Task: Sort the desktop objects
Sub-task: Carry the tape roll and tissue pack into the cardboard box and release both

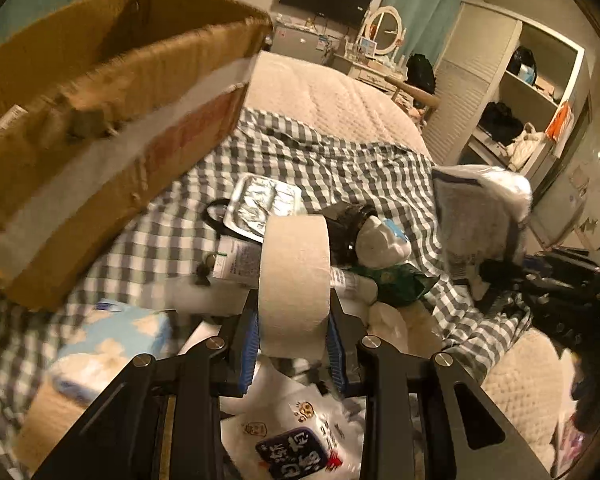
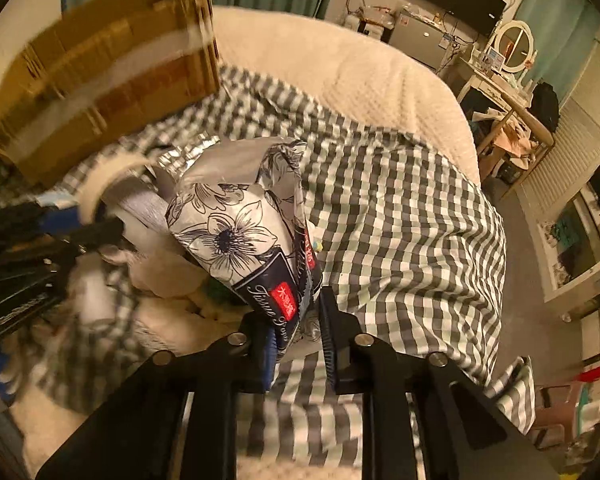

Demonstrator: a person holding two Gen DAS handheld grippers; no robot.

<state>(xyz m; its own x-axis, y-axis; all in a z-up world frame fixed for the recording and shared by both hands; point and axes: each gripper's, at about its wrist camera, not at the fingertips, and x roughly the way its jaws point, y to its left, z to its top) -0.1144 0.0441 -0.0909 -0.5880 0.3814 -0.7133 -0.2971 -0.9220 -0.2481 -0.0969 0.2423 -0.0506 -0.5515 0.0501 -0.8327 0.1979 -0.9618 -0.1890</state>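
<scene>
The left hand-held gripper (image 1: 294,344) is clamped on a roll of beige tape (image 1: 294,276), its blue pads pressing the roll's two flat sides so the roll stands on edge, raised above the clutter on the bed; gripping across the narrow width is probably what keeps the round thing from slipping out. The right hand-held gripper (image 2: 296,336) is closed on the lower end of a flower-printed tissue pack (image 2: 236,236), pinching the soft wrapper near its red label, so the pack sticks up and forward from the jaws. Both things are held clear of the checked sheet (image 2: 400,220) that covers the bed, where the rest of the pile lies: a foil tray (image 1: 260,208), a dark jar (image 1: 348,228), a green packet (image 1: 396,280), a blue cloud-printed pack (image 1: 116,340) and a white printed bag (image 1: 296,440). An open cardboard box (image 1: 112,120) stands just beyond the pile on the left, near the tape roll, and it looks like the place where sorted things are meant to go. The likely next move is to carry each held thing over the box's rim, the tape first since it is nearer, though which container suits which thing cannot be told from here
</scene>
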